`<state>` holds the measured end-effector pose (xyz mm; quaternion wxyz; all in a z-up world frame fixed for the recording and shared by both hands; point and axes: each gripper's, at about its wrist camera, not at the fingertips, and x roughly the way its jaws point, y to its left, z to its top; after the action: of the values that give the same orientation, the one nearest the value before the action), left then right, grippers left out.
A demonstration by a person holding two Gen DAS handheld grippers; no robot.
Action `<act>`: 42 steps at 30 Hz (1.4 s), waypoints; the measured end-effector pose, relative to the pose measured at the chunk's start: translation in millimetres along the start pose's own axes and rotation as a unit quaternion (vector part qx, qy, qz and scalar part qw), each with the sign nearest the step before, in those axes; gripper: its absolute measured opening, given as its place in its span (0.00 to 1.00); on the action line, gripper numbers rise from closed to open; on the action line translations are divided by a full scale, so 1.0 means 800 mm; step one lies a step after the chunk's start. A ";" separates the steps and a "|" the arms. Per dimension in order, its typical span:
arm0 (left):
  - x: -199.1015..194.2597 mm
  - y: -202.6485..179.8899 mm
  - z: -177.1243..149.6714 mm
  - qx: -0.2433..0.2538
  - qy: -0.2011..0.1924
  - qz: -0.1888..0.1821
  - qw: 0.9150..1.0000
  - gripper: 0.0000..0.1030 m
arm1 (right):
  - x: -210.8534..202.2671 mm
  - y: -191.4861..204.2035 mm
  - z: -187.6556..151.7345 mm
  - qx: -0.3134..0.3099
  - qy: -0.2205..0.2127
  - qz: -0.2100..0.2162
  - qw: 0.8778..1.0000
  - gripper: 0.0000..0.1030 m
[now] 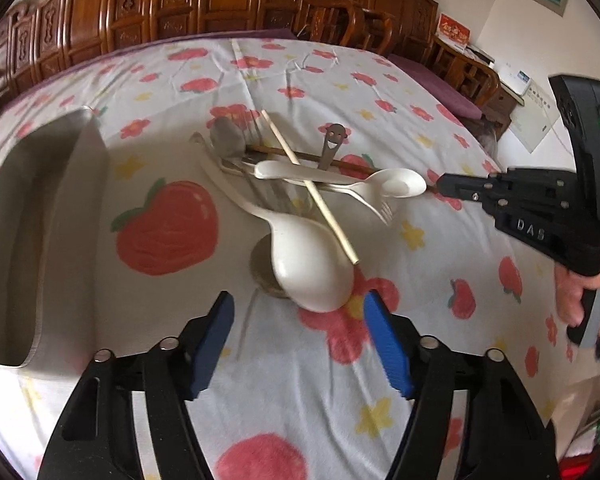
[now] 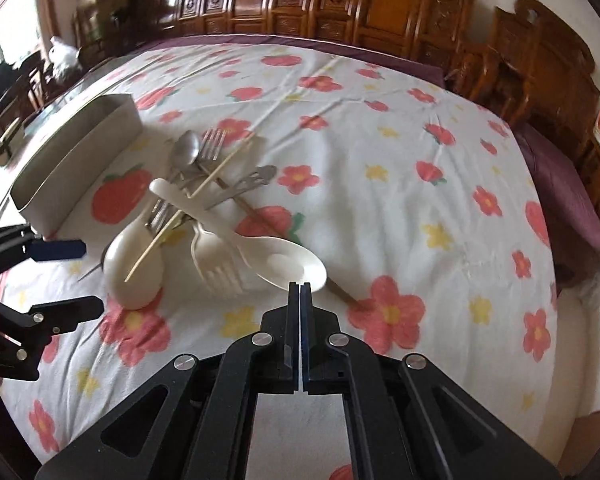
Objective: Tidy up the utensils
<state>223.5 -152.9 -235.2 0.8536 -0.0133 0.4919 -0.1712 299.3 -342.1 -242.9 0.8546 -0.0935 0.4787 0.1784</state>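
Observation:
A heap of utensils lies on the flowered cloth: a big white spoon (image 1: 312, 268) (image 2: 134, 268), a white rice paddle (image 1: 400, 184) (image 2: 288, 260), a white fork (image 2: 216, 260), a pale chopstick (image 1: 312, 188), a dark chopstick (image 2: 340, 292), plus a metal spoon (image 1: 226, 136) and metal forks (image 2: 212, 140). My left gripper (image 1: 300, 308) is open, its blue pads (image 1: 384, 340) just short of the big spoon's bowl, touching nothing. My right gripper (image 2: 300, 286) (image 1: 442, 186) is shut at the paddle's near rim, with nothing visibly between its pads.
A long steel bin (image 1: 40, 220) (image 2: 72, 152) stands left of the heap. A smiley-handled metal utensil (image 1: 334, 136) lies at the heap's far side. Carved wooden cabinets (image 2: 340, 0) and chairs (image 1: 352, 20) line the far edge. A hand (image 1: 580, 300) holds the right gripper.

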 end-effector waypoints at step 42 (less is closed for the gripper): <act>-0.005 -0.001 0.052 -0.012 0.003 -0.039 0.999 0.11 | -0.001 -0.009 -0.012 0.050 -0.033 0.023 0.998 0.18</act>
<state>256.6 -158.3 -209.9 0.8444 -0.0424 0.4960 -0.1981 294.2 -352.3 -247.3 0.8693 -0.0340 0.4602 0.1769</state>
